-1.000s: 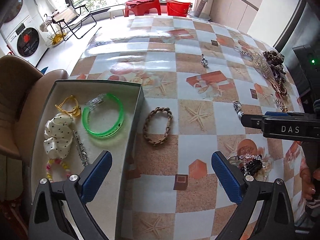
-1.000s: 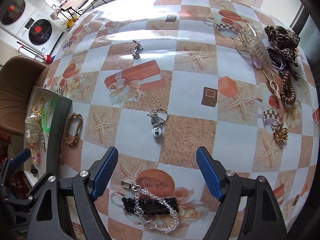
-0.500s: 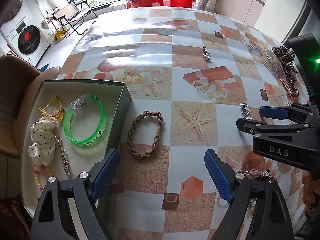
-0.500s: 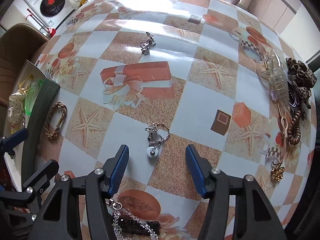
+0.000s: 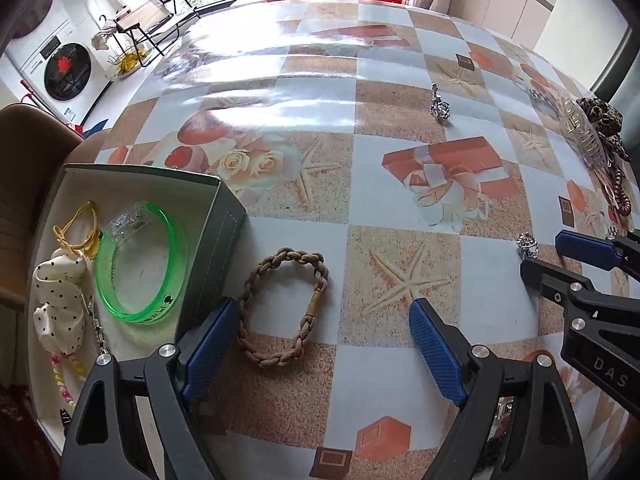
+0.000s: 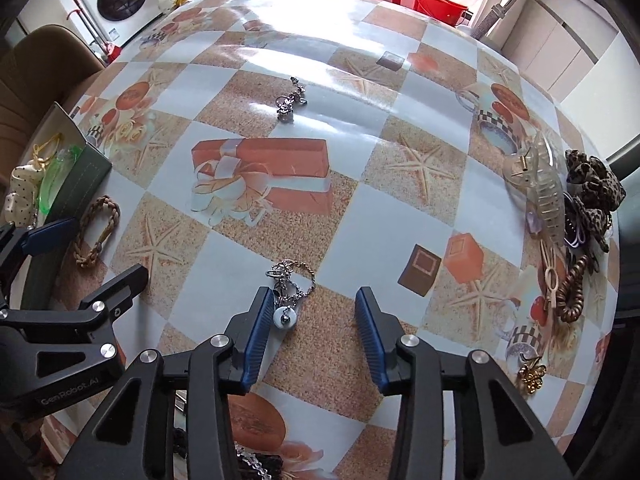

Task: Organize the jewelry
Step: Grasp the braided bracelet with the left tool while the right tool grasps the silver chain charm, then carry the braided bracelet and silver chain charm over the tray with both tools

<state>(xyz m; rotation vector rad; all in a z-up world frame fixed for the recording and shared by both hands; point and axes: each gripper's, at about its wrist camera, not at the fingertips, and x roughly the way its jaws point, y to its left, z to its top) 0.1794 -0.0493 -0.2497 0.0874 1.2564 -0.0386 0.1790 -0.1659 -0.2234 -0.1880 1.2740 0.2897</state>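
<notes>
Both grippers gape empty: left gripper [image 5: 320, 344] straddles the braided tan rope bracelet [image 5: 282, 308], right gripper [image 6: 310, 328] risks snagging only the silver chain with white bead [image 6: 286, 300], off-centre.

A tablecloth [image 5: 312, 216] checked in pale blue and sandy tan is seen beneath the blue-padded, black-framed left gripper [image 5: 324, 344], printed with starfish, roses and orange-red gift boxes. Between its pads a beige braided bracelet [image 5: 286, 308] is shown, and left of them a grey-green box [image 5: 224, 240] with a translucent neon-green bangle [image 5: 140, 264], a yellow cord [image 5: 78, 232] and a white black-dotted scrunchie [image 5: 60, 304]. A silver chain with a white bead [image 6: 285, 316] is seen by the right gripper's [image 6: 316, 332] left pad, and a leopard-print scrunchie [image 6: 592, 184] far to its right.
</notes>
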